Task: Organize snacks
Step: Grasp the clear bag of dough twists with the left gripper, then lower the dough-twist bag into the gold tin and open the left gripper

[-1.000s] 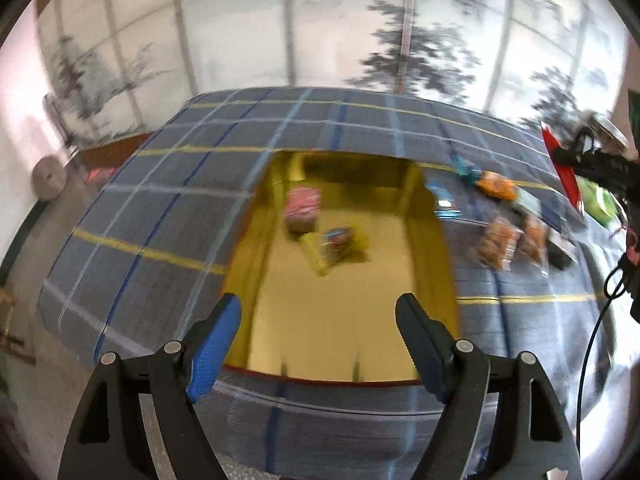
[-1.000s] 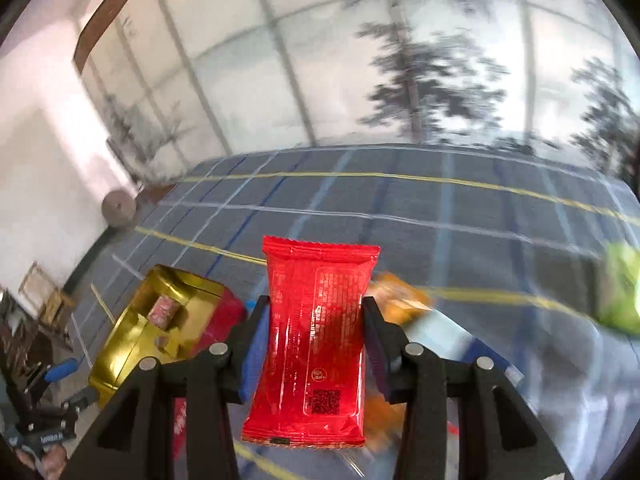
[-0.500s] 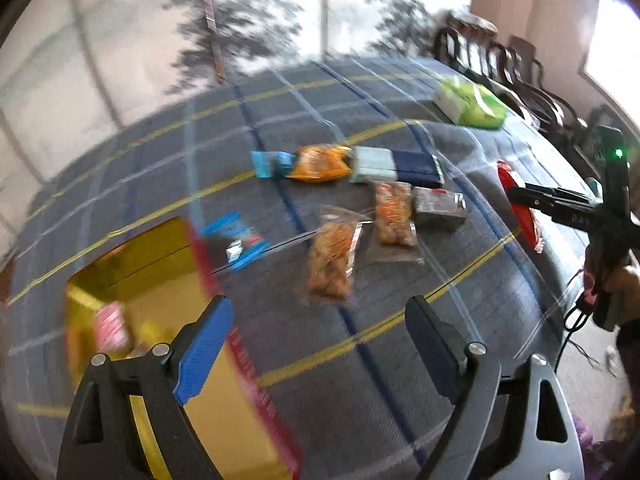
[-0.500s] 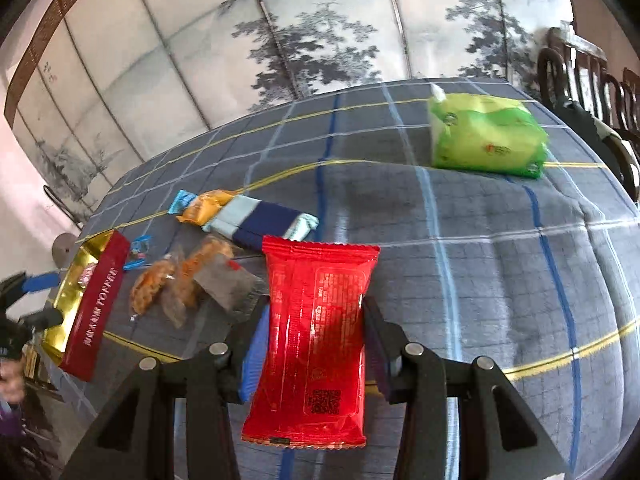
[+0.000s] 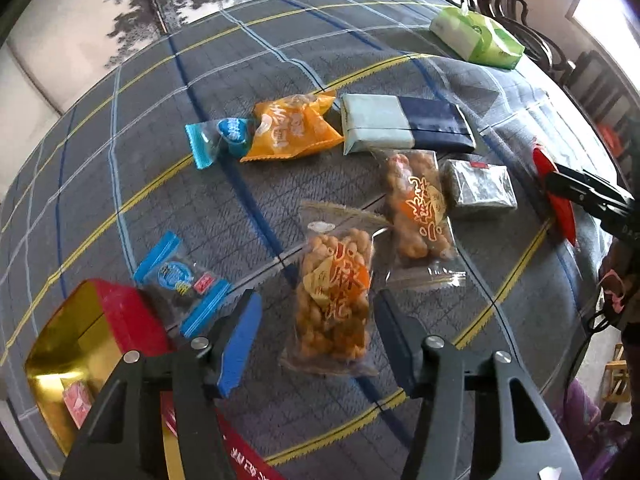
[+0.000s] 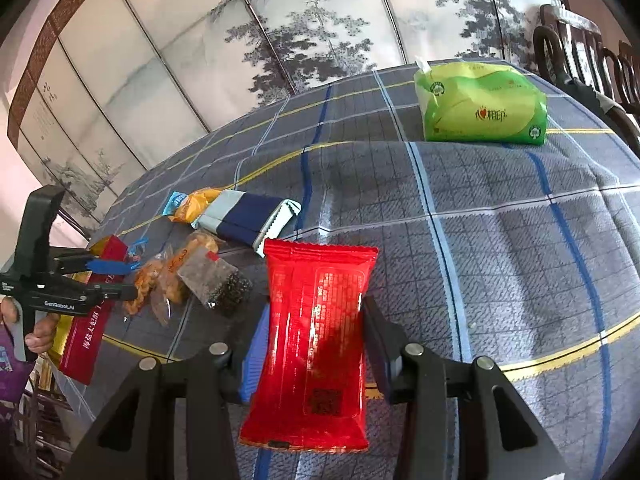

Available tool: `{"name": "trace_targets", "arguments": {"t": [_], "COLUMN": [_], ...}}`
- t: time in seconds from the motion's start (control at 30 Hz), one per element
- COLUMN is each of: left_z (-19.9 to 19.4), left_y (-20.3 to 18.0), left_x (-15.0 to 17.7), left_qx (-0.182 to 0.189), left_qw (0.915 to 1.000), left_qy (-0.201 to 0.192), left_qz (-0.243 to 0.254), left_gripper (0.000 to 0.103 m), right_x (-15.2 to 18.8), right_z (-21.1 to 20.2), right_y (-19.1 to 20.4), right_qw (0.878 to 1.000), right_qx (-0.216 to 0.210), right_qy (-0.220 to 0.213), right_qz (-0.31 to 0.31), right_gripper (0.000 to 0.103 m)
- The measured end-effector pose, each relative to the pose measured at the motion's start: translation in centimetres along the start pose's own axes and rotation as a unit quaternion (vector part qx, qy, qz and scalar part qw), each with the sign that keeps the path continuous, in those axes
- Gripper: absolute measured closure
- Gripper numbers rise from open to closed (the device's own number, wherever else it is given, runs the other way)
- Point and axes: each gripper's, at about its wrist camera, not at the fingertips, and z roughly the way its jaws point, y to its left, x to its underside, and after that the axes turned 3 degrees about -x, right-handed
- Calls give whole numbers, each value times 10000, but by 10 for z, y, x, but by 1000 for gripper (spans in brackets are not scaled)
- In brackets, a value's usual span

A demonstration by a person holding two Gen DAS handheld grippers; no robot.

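Observation:
My left gripper (image 5: 318,344) points down over a clear bag of fried dough twists (image 5: 332,296) lying on the plaid tablecloth. Its jaws are closing with the bag between them, and a gap still shows on each side. A gold tin with a red side (image 5: 60,356) sits at the lower left and holds a small pink-wrapped snack. My right gripper (image 6: 312,344) is shut on a red foil packet (image 6: 320,320), held upright above the cloth. The right wrist view shows the left gripper (image 6: 126,280) at the far left beside the tin (image 6: 86,336).
On the cloth lie a second twist bag (image 5: 420,204), a dark square packet (image 5: 476,188), a pale-green and navy pack (image 5: 404,128), an orange packet (image 5: 292,128) and two blue candies (image 5: 180,280). A green tissue pack (image 6: 480,104) sits far back. Dark chairs line the right edge.
The left gripper swung from above the gold tin to over the loose snacks and its jaws narrowed around the twist bag. The right gripper sank toward the table, still holding the red packet.

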Motion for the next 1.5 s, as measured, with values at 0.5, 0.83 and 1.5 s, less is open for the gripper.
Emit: {"name": "trace_targets", "arguments": {"t": [0.5, 0.83, 1.5], "left_z": [9, -89, -134], "left_y": [-6, -6, 31], "left_x": [8, 82, 174], "left_qx": [-31, -151, -1491], "left_qw": [9991, 9740, 9348], "left_qy": [-76, -1212, -1600], "left_qz": [-420, -1910, -2799], "left_gripper": [68, 68, 68], "right_x": [1, 3, 6], "right_z": [4, 4, 9], "right_y": [1, 2, 14], "right_qw": [10000, 9998, 9965], "right_qx": [-31, 124, 742], "right_qy": [-4, -127, -236], "right_qz": [11, 5, -298], "right_gripper": [58, 58, 58]}}
